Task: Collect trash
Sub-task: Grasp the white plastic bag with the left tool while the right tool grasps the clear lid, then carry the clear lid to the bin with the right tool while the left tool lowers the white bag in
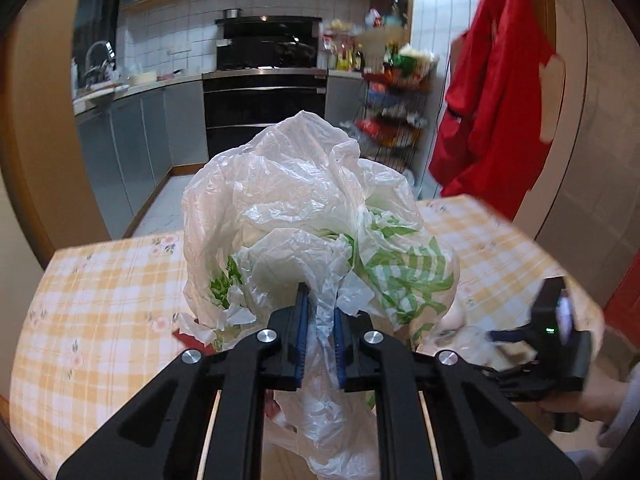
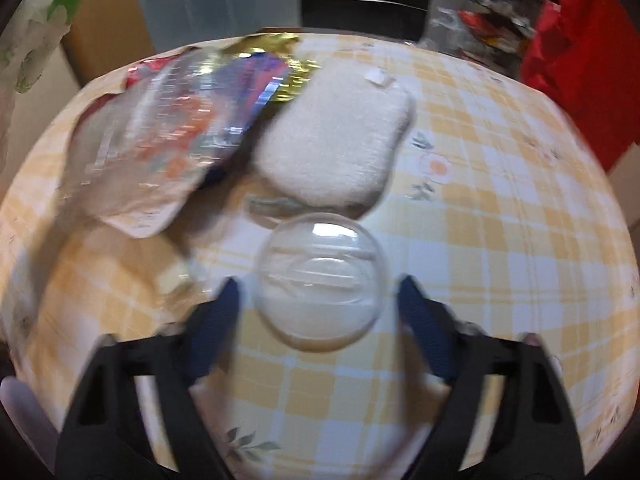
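While left gripper [image 1: 320, 300] pinches bag [image 1: 304, 200], right gripper [image 2: 316, 292] agape.

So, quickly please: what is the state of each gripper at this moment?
Left gripper: closed on the plastic bag.
Right gripper: open, around the clear plastic dome lid, pads not touching it.

Tiled kitchen wall [image 1: 168, 36], grey cabinets [image 1: 132, 148], black oven [image 1: 264, 108], checked tablecloth [image 1: 104, 304].
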`<control>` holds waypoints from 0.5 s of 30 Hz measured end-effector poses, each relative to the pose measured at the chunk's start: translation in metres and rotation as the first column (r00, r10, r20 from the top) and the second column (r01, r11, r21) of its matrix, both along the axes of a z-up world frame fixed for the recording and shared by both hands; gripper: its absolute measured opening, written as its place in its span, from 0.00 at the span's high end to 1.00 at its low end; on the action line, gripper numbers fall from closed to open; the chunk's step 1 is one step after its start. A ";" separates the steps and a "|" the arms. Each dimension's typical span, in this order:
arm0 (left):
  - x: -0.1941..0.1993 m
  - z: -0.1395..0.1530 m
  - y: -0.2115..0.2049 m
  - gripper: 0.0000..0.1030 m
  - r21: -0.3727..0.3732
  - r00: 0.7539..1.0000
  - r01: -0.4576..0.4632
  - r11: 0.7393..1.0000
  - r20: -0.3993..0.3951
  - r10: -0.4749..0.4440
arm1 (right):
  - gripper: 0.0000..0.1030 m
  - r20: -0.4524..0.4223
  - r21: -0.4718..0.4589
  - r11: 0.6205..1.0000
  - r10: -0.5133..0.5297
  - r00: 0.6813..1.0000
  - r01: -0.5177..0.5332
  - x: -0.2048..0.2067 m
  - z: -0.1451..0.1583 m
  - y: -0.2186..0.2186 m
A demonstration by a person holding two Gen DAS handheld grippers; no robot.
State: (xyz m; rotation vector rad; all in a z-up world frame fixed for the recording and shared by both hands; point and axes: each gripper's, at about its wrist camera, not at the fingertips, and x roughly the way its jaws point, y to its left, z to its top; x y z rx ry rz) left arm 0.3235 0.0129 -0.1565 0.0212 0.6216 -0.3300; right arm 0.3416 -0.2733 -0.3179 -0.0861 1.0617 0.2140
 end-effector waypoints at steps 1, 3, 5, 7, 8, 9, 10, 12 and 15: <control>-0.011 0.002 0.006 0.89 -0.012 1.000 -0.010 1.000 0.000 0.010 | 0.36 -0.012 0.003 1.000 0.009 1.000 -0.009 -0.001 0.001 0.001; -0.034 0.004 0.013 0.89 -0.003 1.000 -0.023 1.000 0.019 0.023 | 0.36 0.002 -0.003 1.000 0.014 1.000 -0.014 -0.009 0.007 0.003; -0.058 0.005 0.015 0.89 0.031 0.998 -0.034 0.999 0.051 0.032 | 0.37 0.021 0.008 1.000 0.001 1.000 -0.001 -0.018 0.014 0.002; -0.080 0.004 0.019 0.89 0.028 0.998 -0.046 0.999 0.049 0.045 | 0.36 0.051 0.057 0.998 -0.017 0.999 0.014 -0.031 0.023 -0.003; -0.093 0.002 0.024 0.89 0.014 0.997 -0.062 0.998 0.036 0.061 | 0.37 0.070 0.094 0.995 -0.027 0.997 0.020 -0.040 0.031 -0.006; -0.100 0.002 0.026 0.89 0.007 0.997 -0.072 0.997 0.027 0.072 | 0.37 0.085 0.118 0.993 -0.037 0.996 0.027 -0.049 0.038 -0.008; -0.113 0.000 0.030 0.89 -0.005 0.996 -0.089 0.996 0.012 0.089 | 0.37 0.095 0.132 0.991 -0.044 0.995 0.031 -0.057 0.042 -0.010; -0.135 -0.002 0.034 0.89 -0.027 0.995 -0.103 0.994 -0.007 0.103 | 0.37 0.121 0.175 0.984 -0.061 0.991 0.040 -0.078 0.057 -0.013; -0.171 -0.005 0.035 0.89 -0.046 0.992 -0.125 0.991 -0.022 0.124 | 0.37 0.161 0.221 0.975 -0.072 0.984 0.036 -0.108 0.078 -0.013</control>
